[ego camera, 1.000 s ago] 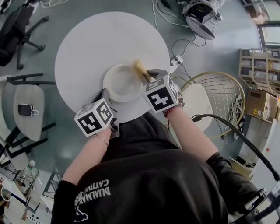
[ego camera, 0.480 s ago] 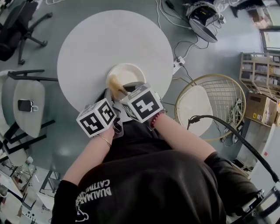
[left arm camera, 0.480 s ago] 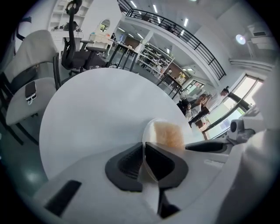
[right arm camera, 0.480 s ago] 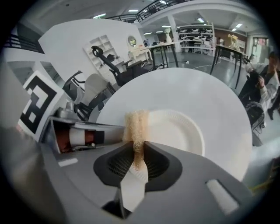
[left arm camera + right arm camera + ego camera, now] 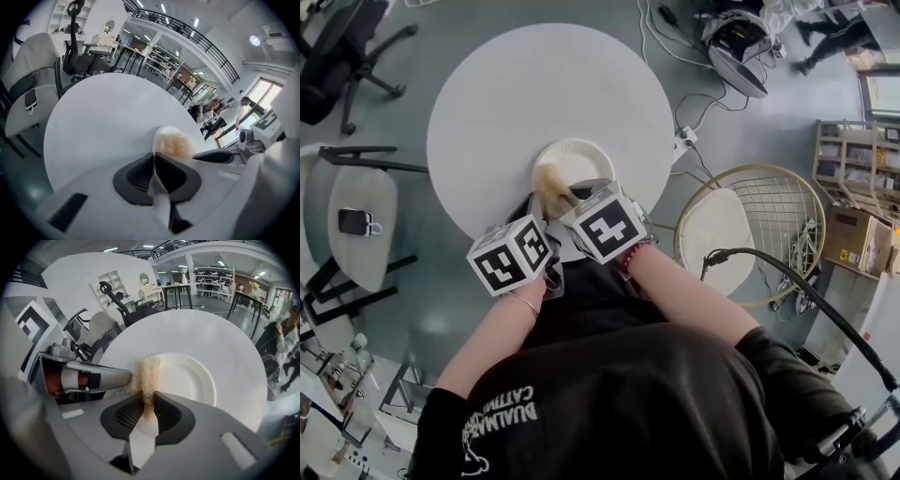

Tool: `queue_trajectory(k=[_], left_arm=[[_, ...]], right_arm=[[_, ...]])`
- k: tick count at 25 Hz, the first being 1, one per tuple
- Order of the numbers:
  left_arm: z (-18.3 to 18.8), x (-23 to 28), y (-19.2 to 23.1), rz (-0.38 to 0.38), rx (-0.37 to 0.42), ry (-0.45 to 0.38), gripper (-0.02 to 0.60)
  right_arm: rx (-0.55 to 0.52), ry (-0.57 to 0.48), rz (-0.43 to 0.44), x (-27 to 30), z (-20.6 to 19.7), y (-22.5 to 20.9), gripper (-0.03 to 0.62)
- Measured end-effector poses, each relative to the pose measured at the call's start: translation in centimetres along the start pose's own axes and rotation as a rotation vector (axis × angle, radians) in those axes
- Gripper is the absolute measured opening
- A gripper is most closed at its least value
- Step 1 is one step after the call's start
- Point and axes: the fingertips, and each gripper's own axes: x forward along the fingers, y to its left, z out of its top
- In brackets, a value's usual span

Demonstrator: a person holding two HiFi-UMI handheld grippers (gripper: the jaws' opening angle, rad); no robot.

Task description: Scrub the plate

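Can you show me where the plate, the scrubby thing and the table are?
paper plate (image 5: 187, 380): right gripper view, on its flat middle.
mesh scrubber (image 5: 146, 373): right gripper view, on its fluffy tan top.
round white table (image 5: 544, 94): head view, on its bare top.

Left gripper (image 5: 154, 158), jaws just closing, pinches the plate (image 5: 169, 128) rim (white table (image 5: 103, 117)).

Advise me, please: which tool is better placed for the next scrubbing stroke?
Right. The right tool is shut on the scrubber, already over the plate. The left tool, jaws just closing further, clamps the plate's near rim, likely steadying it.
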Motion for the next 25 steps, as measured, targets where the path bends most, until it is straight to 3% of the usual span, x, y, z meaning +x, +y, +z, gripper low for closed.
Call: queue_trajectory(k=[25], left_arm=[[-0.8,-0.3,0.1,-0.003,0.021,0.011,0.023]], right_arm=[[0.150,0.006,-0.082,-2.6,-2.0,-5.5,0.075]])
